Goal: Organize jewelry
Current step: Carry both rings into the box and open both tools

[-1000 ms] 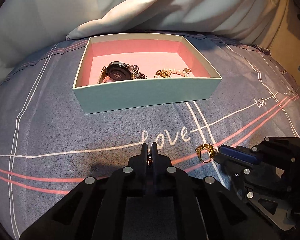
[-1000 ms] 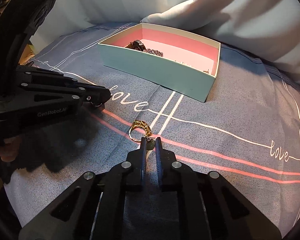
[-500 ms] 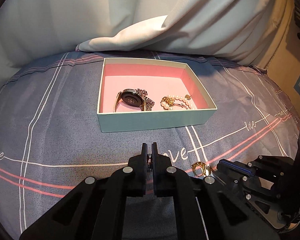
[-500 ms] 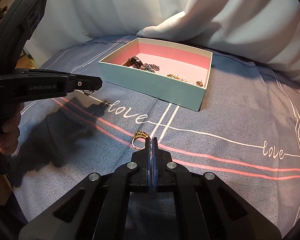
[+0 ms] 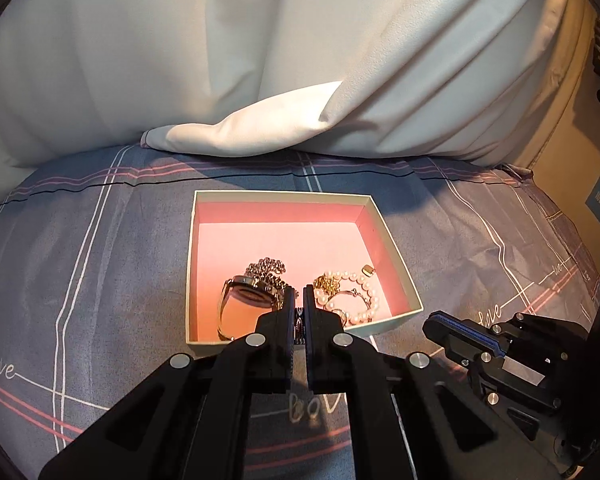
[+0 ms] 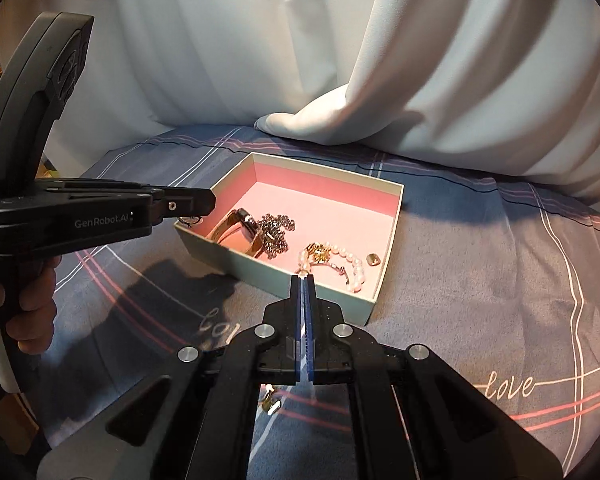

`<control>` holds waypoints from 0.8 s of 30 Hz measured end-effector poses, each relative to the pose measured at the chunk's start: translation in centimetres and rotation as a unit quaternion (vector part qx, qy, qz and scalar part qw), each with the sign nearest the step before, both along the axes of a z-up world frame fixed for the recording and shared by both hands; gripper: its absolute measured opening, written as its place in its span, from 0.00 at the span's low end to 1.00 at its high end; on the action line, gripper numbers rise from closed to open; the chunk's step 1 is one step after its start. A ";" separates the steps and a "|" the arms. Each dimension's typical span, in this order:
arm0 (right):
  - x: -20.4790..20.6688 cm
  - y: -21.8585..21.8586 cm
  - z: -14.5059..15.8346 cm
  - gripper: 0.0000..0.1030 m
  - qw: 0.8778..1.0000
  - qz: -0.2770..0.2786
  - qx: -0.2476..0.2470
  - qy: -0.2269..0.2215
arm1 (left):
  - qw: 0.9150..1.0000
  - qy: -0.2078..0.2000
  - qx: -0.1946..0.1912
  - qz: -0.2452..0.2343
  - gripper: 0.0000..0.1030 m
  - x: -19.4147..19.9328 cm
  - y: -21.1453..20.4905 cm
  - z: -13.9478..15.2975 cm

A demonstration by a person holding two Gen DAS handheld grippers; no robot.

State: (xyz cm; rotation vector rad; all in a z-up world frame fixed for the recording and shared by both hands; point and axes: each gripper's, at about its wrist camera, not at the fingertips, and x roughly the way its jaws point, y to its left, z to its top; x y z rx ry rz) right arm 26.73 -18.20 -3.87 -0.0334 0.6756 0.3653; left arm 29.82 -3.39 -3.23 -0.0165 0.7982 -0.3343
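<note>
In the left wrist view the left gripper (image 5: 299, 300) hangs over the near wall of the box (image 5: 396, 248), its jaws nearly closed on a small dark trinket (image 5: 299, 322); a watch (image 5: 249, 295) and pearl bracelet (image 5: 354, 296) lie inside. In the right wrist view the right gripper (image 6: 303, 280) is pressed closed, seemingly empty; a gold ring (image 6: 271, 399) shows beneath it on the bedspread (image 6: 480, 280). The ring looks light, hard and slippery, best pinched across its band.

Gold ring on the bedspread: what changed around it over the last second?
The right tool shut beside the gold ring, then advanced to the box, apparently without it; the ring lies beneath. The left tool carried its small piece up to the box's near rim. Box contents unchanged.
</note>
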 end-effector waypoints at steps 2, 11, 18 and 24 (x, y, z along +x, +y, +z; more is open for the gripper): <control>1.7 0.6 0.7 0.02 1.000 -0.003 -0.006 -0.007 | 1.000 0.007 0.005 0.003 0.04 1.9 -0.7 0.2; 6.7 2.6 -0.3 0.02 0.999 -0.003 -0.030 0.019 | 0.999 0.045 0.024 0.009 0.04 6.8 -1.8 -1.1; 7.2 2.6 -1.4 0.02 0.999 -0.003 -0.032 0.033 | 0.998 0.062 0.031 0.016 0.04 7.4 -1.3 -2.5; 6.7 2.2 -1.6 0.03 0.998 -0.003 -0.031 0.050 | 0.997 0.060 0.035 0.025 0.20 7.0 -0.9 -2.2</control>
